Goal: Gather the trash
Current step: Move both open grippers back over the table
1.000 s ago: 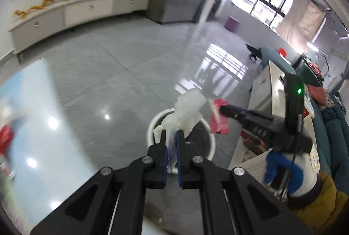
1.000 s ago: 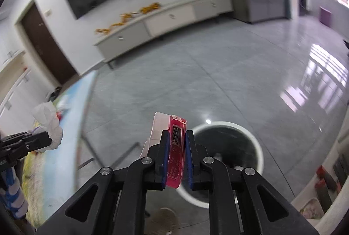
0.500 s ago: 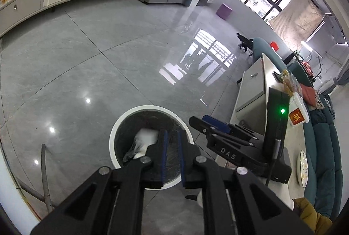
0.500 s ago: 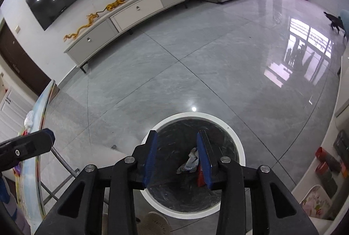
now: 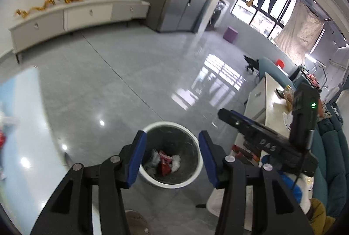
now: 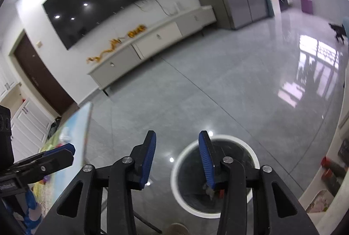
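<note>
Hovering above the white trash bin (image 5: 197, 178), the left gripper (image 5: 171, 157) and right gripper (image 6: 177, 157) had jaws opening, nothing between them. Wrappers and tissue (image 5: 165, 162) lay inside; next likely called for fetching more trash

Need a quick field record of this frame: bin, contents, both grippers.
bin: white-rimmed round bin on the grey floor
contents: red wrapper and white tissue at the bottom
left hand-held gripper: jaws opening, nothing between them, above the bin
right hand-held gripper: jaws opening, nothing between them, beside and above the bin
table: edge to the left of the bin
</note>
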Demonstrator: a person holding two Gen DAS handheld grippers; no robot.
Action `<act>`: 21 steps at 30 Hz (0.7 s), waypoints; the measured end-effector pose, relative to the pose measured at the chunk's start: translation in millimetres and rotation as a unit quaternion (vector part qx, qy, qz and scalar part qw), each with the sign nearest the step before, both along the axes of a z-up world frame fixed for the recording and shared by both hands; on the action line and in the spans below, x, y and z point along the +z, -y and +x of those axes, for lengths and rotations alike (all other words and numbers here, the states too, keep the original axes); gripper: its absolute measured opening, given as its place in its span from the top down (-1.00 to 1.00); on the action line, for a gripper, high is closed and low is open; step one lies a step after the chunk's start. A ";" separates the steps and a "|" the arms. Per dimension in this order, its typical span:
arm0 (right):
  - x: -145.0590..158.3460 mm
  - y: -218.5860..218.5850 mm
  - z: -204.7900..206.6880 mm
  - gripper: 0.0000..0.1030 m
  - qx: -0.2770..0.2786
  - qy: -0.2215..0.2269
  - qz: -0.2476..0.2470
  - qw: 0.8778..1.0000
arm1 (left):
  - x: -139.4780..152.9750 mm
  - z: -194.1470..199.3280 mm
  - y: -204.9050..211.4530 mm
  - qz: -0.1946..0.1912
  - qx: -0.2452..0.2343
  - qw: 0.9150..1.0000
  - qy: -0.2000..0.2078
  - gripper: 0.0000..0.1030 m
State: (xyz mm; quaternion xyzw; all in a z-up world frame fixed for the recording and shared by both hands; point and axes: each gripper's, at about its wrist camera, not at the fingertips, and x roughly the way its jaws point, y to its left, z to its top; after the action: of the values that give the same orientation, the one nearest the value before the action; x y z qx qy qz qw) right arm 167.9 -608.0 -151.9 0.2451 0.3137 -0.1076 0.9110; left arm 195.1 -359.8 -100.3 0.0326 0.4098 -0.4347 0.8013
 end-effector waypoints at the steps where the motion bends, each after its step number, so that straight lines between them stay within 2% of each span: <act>1: 9.4 -8.1 -1.6 0.13 0.006 0.008 -0.006 1.000 | 7.2 -3.9 -9.5 -0.004 0.007 1.000 0.013 0.07; 8: 67.0 -68.3 -5.9 0.09 0.058 0.053 -0.042 0.996 | 50.0 -25.9 -82.6 -0.017 0.046 0.995 0.087 0.07; 15: 107.0 -124.4 -9.2 0.09 0.111 0.091 -0.062 0.988 | 67.7 -37.5 -165.4 -0.015 0.091 0.988 0.122 0.07; 21: 129.3 -171.9 -3.6 0.09 0.155 0.107 -0.072 0.979 | 85.1 -30.4 -251.0 -0.027 0.161 0.977 0.139 0.07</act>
State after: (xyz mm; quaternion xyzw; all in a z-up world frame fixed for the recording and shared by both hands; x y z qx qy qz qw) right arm 164.3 -436.0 -22.6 0.1378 0.2397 0.0394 0.9602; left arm 164.7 -108.8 -15.2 0.0045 0.2823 -0.3021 0.9105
